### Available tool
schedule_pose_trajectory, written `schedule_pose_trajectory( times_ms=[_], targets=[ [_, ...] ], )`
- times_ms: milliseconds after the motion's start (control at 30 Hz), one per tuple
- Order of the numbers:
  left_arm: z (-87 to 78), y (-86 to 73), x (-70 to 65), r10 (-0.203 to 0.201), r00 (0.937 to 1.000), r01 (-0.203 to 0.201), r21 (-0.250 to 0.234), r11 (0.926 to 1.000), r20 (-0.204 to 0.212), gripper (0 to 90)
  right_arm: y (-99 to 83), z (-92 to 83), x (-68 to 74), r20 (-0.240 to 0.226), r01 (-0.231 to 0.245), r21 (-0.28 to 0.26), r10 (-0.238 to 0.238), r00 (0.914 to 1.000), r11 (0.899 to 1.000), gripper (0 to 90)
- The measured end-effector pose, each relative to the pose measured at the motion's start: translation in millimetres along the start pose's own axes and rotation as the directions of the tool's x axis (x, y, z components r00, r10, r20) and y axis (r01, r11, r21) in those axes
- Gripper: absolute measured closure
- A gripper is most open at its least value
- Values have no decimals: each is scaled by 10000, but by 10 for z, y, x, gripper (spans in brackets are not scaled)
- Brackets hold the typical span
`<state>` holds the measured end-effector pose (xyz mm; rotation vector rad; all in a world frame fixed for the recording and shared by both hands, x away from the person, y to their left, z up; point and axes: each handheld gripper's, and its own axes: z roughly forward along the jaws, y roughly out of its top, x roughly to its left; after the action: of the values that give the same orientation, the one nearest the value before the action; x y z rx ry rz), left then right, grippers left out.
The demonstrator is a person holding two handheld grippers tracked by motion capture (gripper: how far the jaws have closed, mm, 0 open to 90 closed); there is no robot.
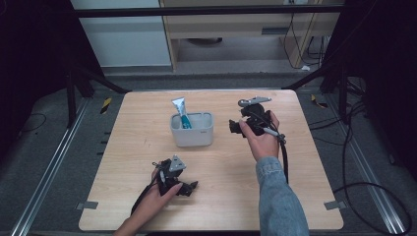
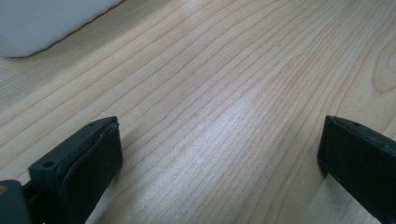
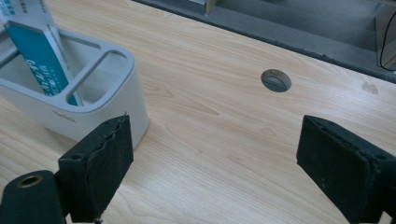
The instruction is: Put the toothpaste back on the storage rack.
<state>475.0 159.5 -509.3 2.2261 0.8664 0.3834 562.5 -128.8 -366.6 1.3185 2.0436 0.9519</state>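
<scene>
A light wooden table carries a white slotted holder a little above its centre, with a white-and-teal tube standing in the holder's left part and leaning toward 11 o'clock. From the high view the left gripper sits at about 7 o'clock from the holder, near the table's front edge, held in the left hand and pointing toward 3 o'clock. The right gripper is at 3 o'clock from the holder, close beside it but apart, held in the right hand with a denim sleeve behind it.

The left gripper view shows what the overhead camera cannot: its jaws stand spread wide over bare wood grain, nothing between them, and a blurred white corner of the holder at 11 o'clock.

The right gripper view likewise shows its jaws set wide apart and empty. It also reveals the holder's divided compartments, the printed teal tube standing in one, and a round grey cap set into the tabletop at 1 o'clock.
</scene>
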Motion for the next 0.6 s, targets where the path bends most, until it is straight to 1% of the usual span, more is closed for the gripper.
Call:
schedule_pose_trajectory(
  times_ms=[233,300,433,533,600],
  targets=[
    [0,0,-1,-10,10000,10,-2,10000,10,0,-126,-21,-106,-64,-143,-48,142,9999,9999,121],
    [0,0,-1,-4,10000,4,-4,10000,1,0,-174,-25,-137,-133,-232,-151,230,9996,9996,126],
    [1,0,0,-2,10000,2,-3,10000,3,0,-300,-17,-190,-291,-135,30,136,9995,9999,141],
    [1,1,1,7,10000,-7,-2,10000,10,0,-408,-6,-235,-248,-107,166,111,9996,9998,140],
    [1,1,1,1,10000,-1,0,10000,15,0,-475,-8,-273,-189,-167,111,169,9997,9998,140]
  ],
)
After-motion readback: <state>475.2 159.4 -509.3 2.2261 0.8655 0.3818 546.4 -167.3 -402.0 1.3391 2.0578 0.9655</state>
